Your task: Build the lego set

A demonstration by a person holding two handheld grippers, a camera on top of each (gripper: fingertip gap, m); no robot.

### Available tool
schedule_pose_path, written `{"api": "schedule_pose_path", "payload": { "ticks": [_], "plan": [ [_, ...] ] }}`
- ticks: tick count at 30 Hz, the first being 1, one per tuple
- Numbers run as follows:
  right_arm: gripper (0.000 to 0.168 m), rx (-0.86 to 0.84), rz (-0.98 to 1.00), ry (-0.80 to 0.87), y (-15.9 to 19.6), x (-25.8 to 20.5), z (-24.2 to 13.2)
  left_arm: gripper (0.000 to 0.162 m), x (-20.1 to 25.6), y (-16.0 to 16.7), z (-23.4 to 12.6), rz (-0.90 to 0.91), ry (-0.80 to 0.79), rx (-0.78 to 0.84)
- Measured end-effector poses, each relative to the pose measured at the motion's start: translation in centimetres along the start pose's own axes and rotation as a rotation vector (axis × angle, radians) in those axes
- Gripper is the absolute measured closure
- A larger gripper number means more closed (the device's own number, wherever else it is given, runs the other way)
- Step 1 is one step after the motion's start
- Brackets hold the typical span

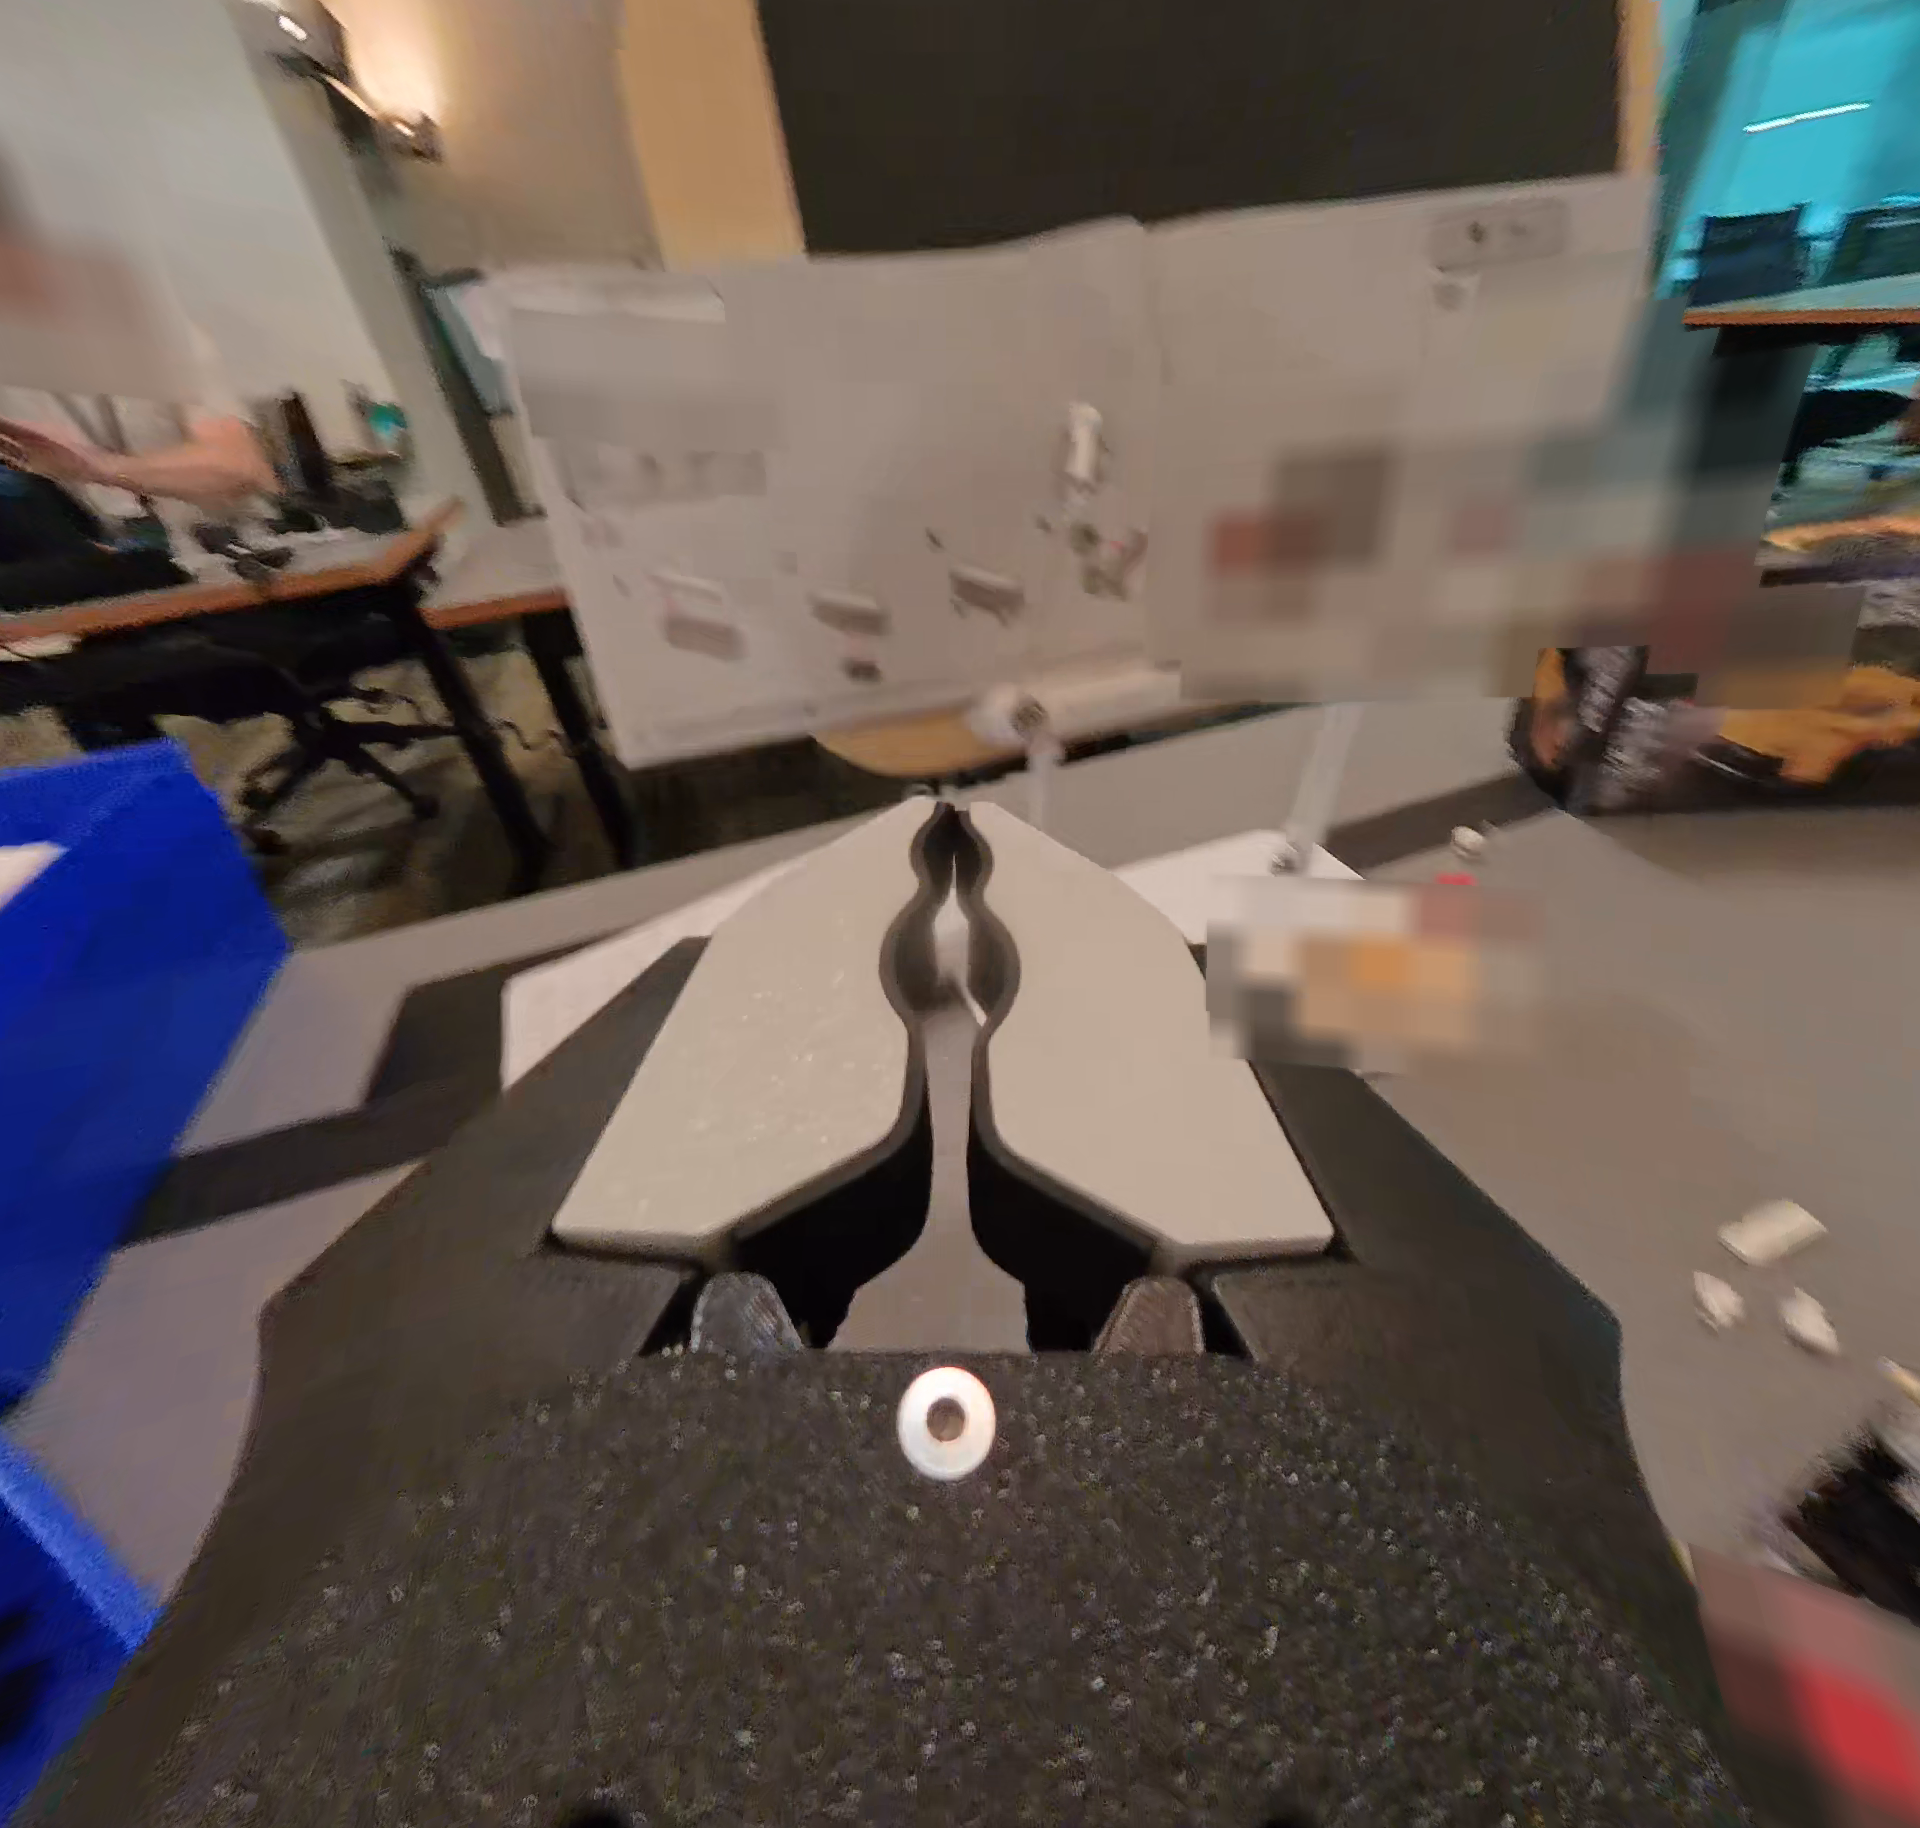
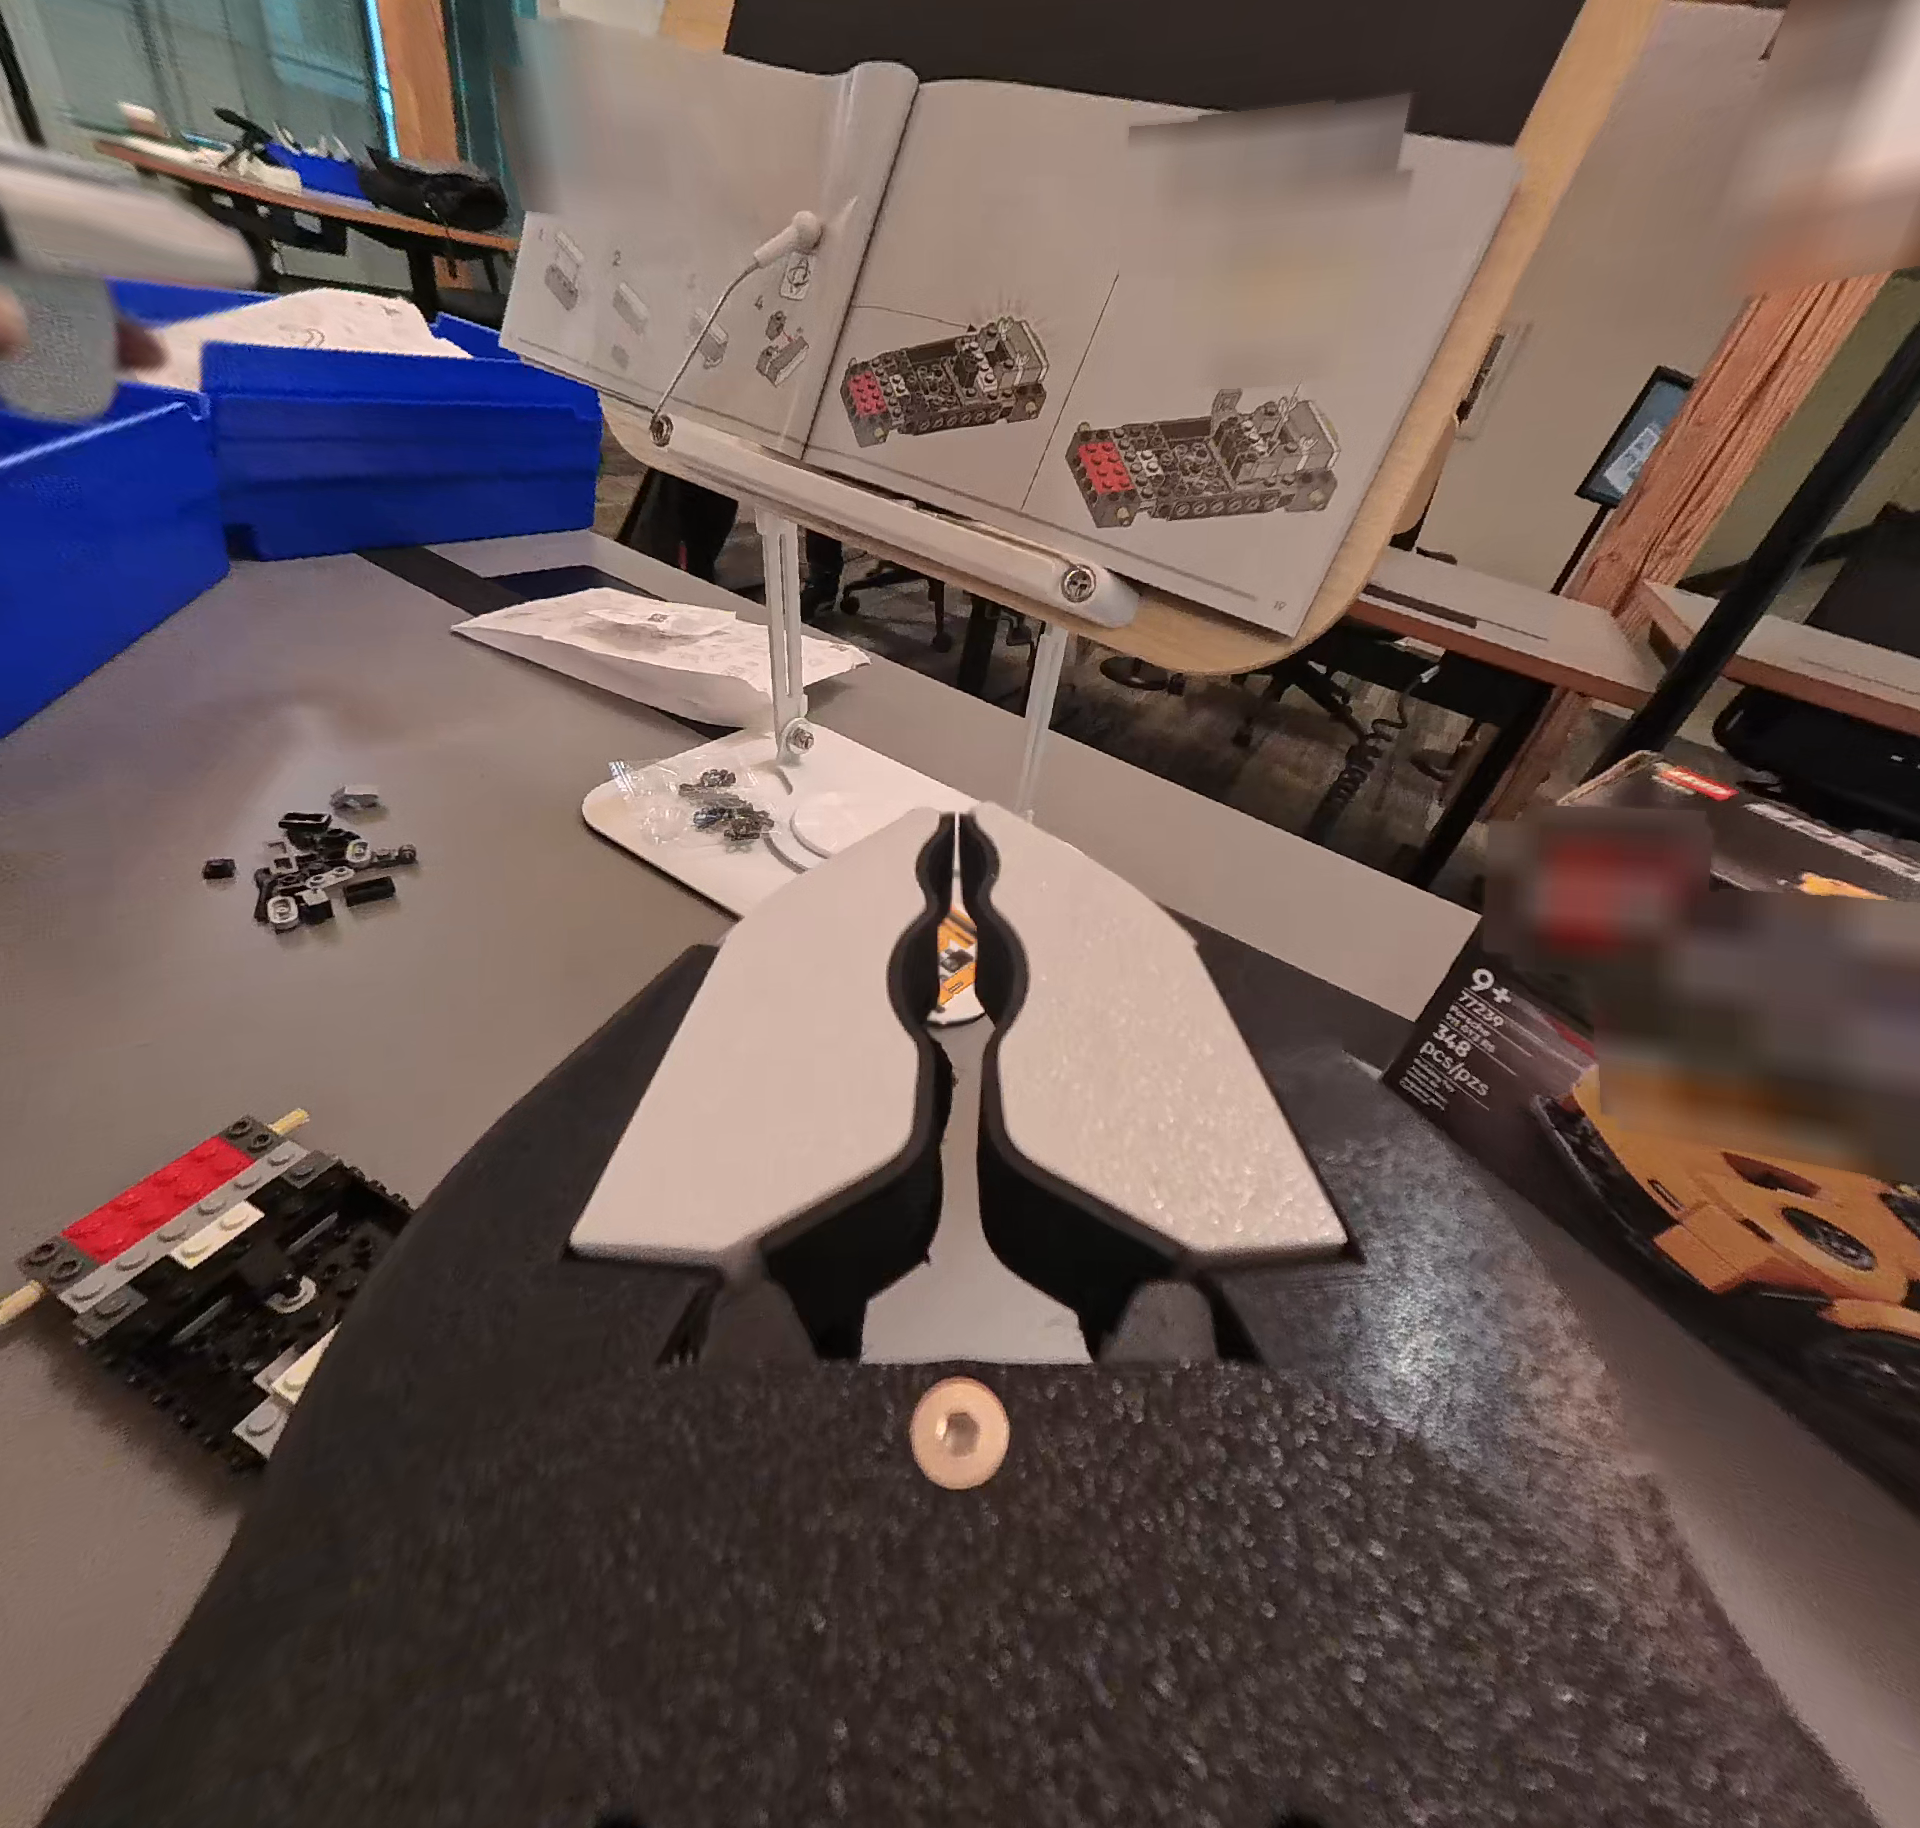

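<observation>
The part-built Lego model (image 2: pixel 197 1259), black with a red plate and grey and white plates, lies on the grey table (image 2: pixel 468 999) at the lower left of the right wrist view. A pile of small black and grey pieces (image 2: pixel 312 869) lies beyond it. My right gripper (image 2: pixel 958 824) is shut with nothing seen in it, held above the table to the right of the model. My left gripper (image 1: pixel 948 822) is shut, empty as far as I can tell, and its view is blurred. A few small white pieces (image 1: pixel 1766 1243) lie to its right. The left gripper also shows blurred at the far left of the right wrist view (image 2: pixel 62 303).
An open instruction booklet (image 2: pixel 935 324) rests on a white stand (image 2: pixel 790 677); a clear bag of small parts (image 2: pixel 707 802) lies on its base. Blue bins (image 2: pixel 395 448) stand at the left, a white paper bag (image 2: pixel 655 646) behind, the Lego box (image 2: pixel 1714 1103) at the right. Left tips to right tips: about 30 centimetres.
</observation>
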State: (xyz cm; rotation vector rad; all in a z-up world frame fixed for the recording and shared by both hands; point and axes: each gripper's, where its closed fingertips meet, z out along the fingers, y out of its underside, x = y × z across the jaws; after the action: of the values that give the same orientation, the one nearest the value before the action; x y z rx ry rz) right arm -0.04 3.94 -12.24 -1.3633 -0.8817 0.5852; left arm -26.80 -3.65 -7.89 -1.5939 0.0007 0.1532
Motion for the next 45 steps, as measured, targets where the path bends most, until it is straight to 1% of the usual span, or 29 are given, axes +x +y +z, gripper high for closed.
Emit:
{"api": "schedule_pose_path", "payload": {
  "ticks": [4,7,11,15,25,45],
  "plan": [
    [0.168,-0.003,0.003,-0.006,0.2,0.0,0.0,0.162,-4.0,-4.0,3.7,0.000,-0.120,0.066],
    [0.168,-0.005,0.005,-0.006,0.5,0.1,-0.1,0.162,-6.6,-5.5,6.7,-0.024,-0.209,0.099],
    [0.168,-0.010,0.007,-0.011,0.8,0.3,-0.1,0.162,-9.4,-5.0,9.7,-0.052,-0.297,0.086],
    [0.168,-0.017,0.025,-0.019,1.1,0.5,-0.1,0.162,-10.3,-3.7,11.3,-0.057,-0.315,0.058],
    [0.168,-0.029,0.029,-0.033,1.4,0.2,0.0,0.162,-10.5,-3.1,12.1,-0.043,-0.309,0.062],
    [0.168,-0.038,0.028,-0.049,1.7,-0.2,0.1,0.162,-10.3,-3.3,12.1,-0.032,-0.302,0.089]
  ]
}}
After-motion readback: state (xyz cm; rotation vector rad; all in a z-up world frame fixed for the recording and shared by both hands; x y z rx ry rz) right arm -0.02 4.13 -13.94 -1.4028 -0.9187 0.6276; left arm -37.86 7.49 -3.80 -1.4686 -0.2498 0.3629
